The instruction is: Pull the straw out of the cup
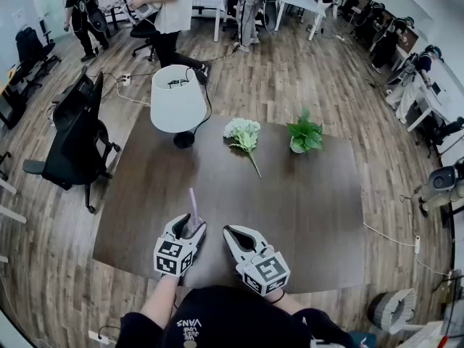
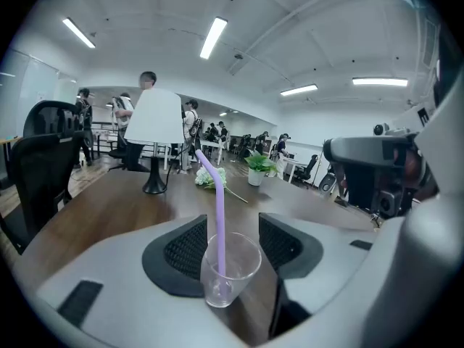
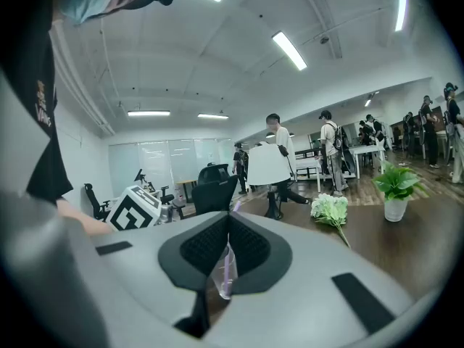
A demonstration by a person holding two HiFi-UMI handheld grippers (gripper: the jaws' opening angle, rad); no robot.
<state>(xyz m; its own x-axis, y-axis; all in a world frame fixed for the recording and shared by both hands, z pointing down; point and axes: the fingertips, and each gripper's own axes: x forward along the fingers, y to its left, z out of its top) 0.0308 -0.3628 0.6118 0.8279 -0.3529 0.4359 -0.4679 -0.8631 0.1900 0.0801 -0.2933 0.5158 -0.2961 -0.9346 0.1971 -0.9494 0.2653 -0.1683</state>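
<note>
Left gripper view: clear plastic cup (image 2: 232, 281) holding purple bendy straw (image 2: 220, 216) stands between left gripper's (image 2: 226, 227) spread jaws, untouched. Head view shows only the straw, near dark wooden table's (image 1: 312, 194) front edge. Empty right gripper (image 3: 229, 220) clenched.

Lilac straw (image 2: 220, 216), clear cup (image 2: 244, 267), white lampshade (image 1: 176, 100), dark brown table (image 1: 312, 201), green potted plant (image 1: 304, 133)

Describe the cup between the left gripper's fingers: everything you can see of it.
The cup is small, clear and plastic-looking. It is a tapered tumbler, wider at the rim, with no liquid visible inside. It stands upright on the dark wooden table. A lilac bendy straw stands in it, foot at the bottom, stem rising past the rim. The left gripper is open around the cup, with its fingers on either side. Whether either finger touches the cup is unclear.
</note>
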